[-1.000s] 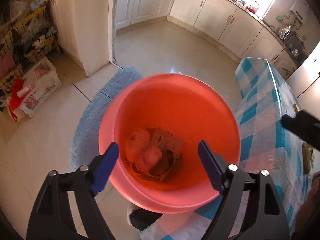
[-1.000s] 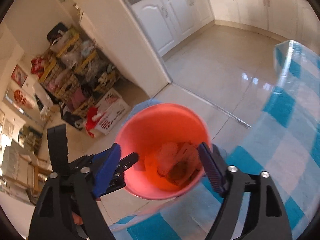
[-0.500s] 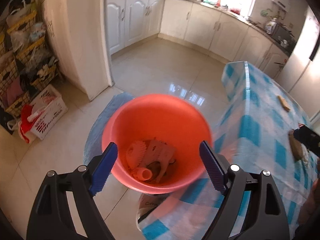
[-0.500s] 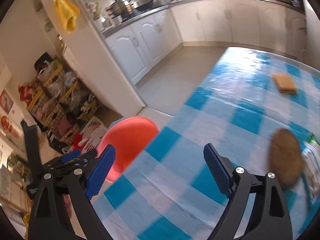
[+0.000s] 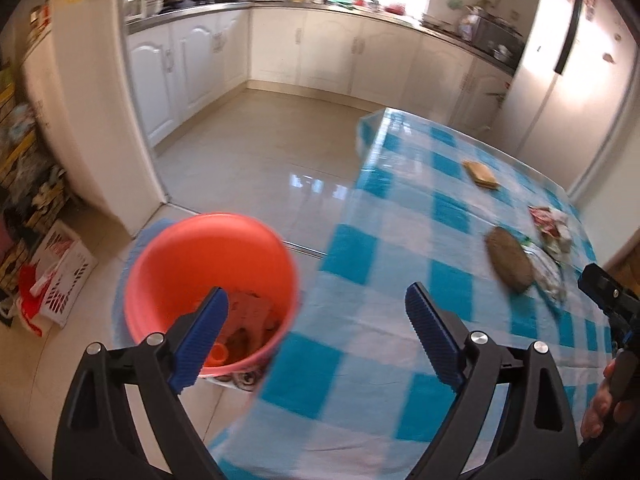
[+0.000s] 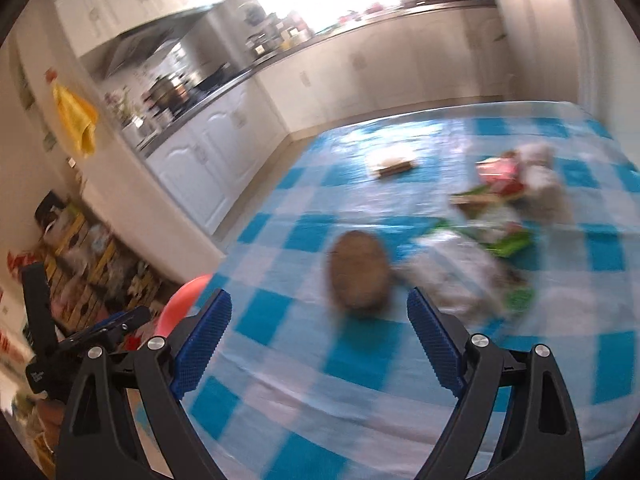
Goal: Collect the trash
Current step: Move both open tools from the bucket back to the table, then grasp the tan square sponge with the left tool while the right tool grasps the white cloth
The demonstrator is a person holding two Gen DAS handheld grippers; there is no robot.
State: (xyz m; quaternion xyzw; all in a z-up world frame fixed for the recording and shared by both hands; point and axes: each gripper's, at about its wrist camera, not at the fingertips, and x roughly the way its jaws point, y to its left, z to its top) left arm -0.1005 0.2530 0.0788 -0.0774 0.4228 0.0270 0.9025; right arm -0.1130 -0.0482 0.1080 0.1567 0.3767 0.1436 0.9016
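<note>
A red bucket [image 5: 192,252] stands on the floor by the table's near-left corner, with scraps of trash in its bottom [image 5: 244,320]. My left gripper [image 5: 316,340] is open and empty above the table corner, right of the bucket. My right gripper [image 6: 318,338] is open and empty over the blue-checked tablecloth [image 6: 360,360]. Just ahead of it lies a brown oval piece [image 6: 360,274], also in the left wrist view [image 5: 510,260]. Beyond are crumpled wrappers [image 6: 500,200] and a flat tan piece [image 6: 394,162]. The right wrist view is blurred.
The bucket's rim [image 6: 180,304] shows left of the table in the right wrist view. A white crate [image 5: 60,268] and cluttered shelves [image 6: 80,248] stand at left. White cabinets [image 5: 320,52] line the far wall, a fridge [image 5: 568,80] at right. Tiled floor [image 5: 260,160] lies between.
Both grippers have swung right and up, away from the bucket toward the table. The bucket has shifted to the left in both views; the table trash has come into view.
</note>
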